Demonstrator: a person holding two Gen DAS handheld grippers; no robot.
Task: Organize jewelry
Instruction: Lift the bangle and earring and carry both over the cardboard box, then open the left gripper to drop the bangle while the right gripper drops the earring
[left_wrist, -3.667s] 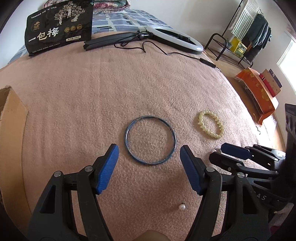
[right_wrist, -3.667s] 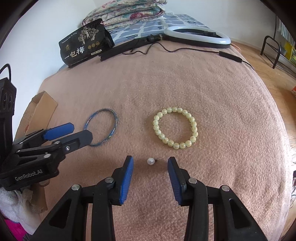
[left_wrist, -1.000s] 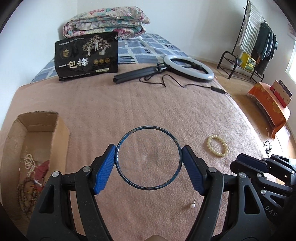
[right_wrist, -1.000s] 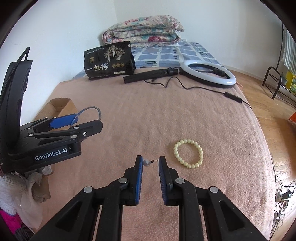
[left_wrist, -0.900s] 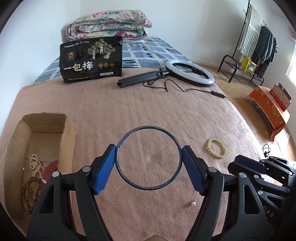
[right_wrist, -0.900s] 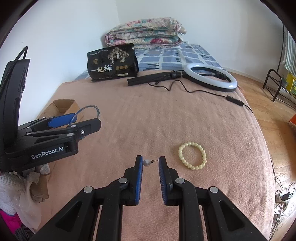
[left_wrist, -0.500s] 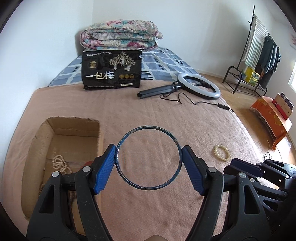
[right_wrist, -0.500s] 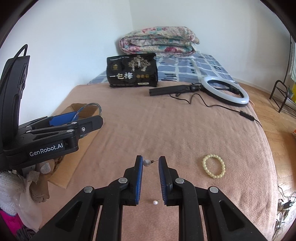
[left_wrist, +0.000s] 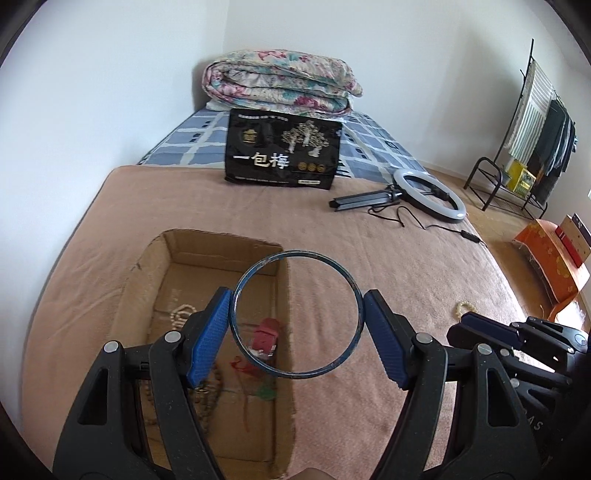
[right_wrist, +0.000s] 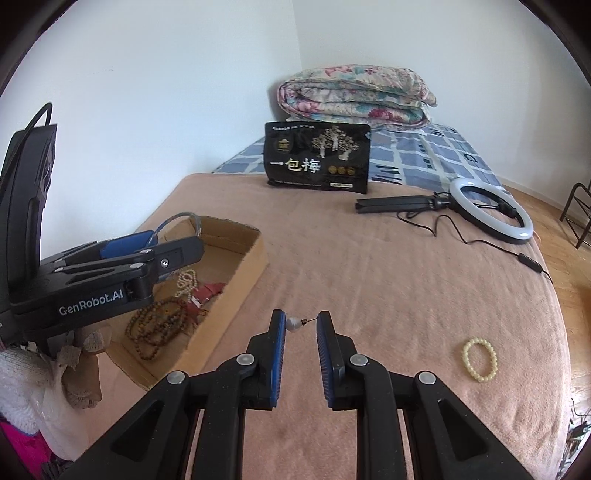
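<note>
The bed (left_wrist: 388, 236), under a pink blanket, carries an open cardboard box (left_wrist: 273, 402) of beaded strings and a red item, below and ahead-left of both claws.

1. The left claw (left_wrist: 297, 325) grips a blue bangle (left_wrist: 258, 363) across its width, one pad on each side. The bangle hangs above the box's right wall. Carry it further left until the whole ring clears that wall, lower it, then release; otherwise it may catch the rim and roll out.

2. The right claw (right_wrist: 301, 325) pinches a pearl stud earring (right_wrist: 293, 324) by pearl and post, above the blanket just right of the box. Keep the grip firm, move over the box interior, and release low; it is likely to bounce.

3. A pale bead bracelet (right_wrist: 479, 359) lies on the blanket, well to the right of the right claw, not yet collected.
</note>
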